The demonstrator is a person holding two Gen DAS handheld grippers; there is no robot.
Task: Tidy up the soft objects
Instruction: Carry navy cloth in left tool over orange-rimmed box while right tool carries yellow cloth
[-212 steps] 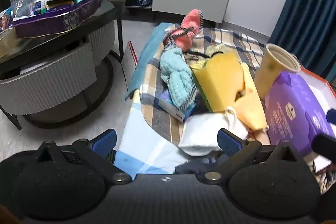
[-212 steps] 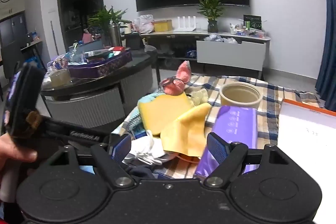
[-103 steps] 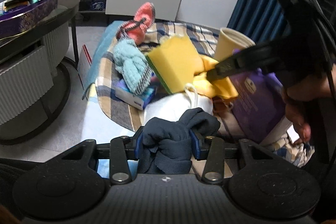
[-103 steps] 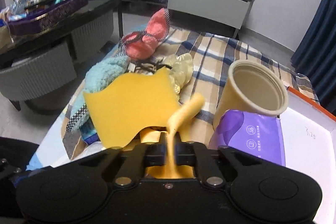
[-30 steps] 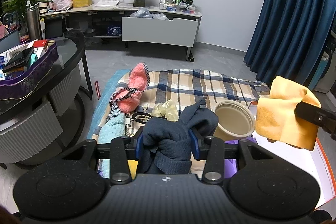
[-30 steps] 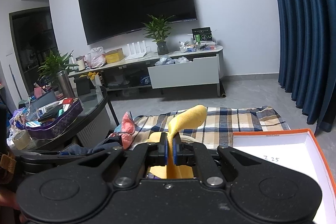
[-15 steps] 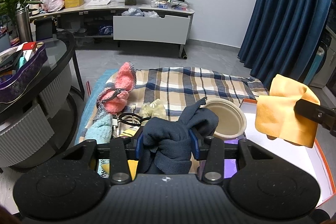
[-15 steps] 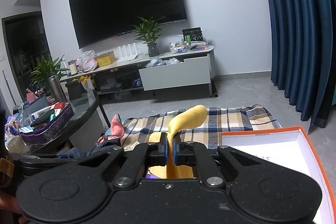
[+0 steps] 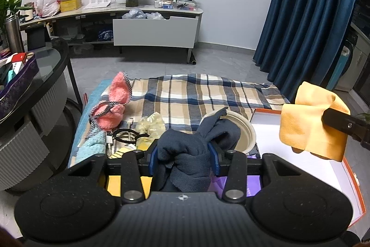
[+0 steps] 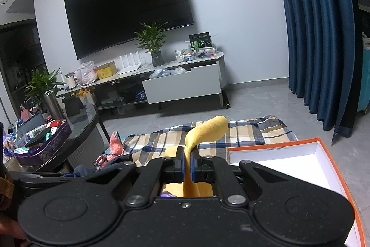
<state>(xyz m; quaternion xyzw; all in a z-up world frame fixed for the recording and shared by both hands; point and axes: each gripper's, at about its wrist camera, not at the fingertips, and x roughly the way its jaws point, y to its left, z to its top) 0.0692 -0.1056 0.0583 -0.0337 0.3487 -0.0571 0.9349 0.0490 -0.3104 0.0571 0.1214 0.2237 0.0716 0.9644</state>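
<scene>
My left gripper (image 9: 183,154) is shut on a dark blue sock (image 9: 196,142) and holds it above the plaid cloth (image 9: 198,94). My right gripper (image 10: 187,161) is shut on a yellow cloth (image 10: 205,129), which also shows in the left wrist view (image 9: 309,124), hanging over the white orange-rimmed box (image 9: 268,131). The box also shows in the right wrist view (image 10: 289,159). On the plaid cloth lie a pink fluffy item (image 9: 115,103), a light blue fluffy item (image 9: 90,147) and a pale yellow soft item (image 9: 151,123).
A beige cup (image 9: 245,133) lies by the box, over a purple packet (image 9: 252,186). A black cable (image 9: 124,134) lies near the soft items. A round glass table (image 9: 34,75) with a purple tray stands at the left. A TV cabinet (image 9: 155,27) and blue curtains (image 9: 307,15) stand behind.
Both grippers have risen and shifted to the right with the sock and the yellow cloth. The box comes further into view.
</scene>
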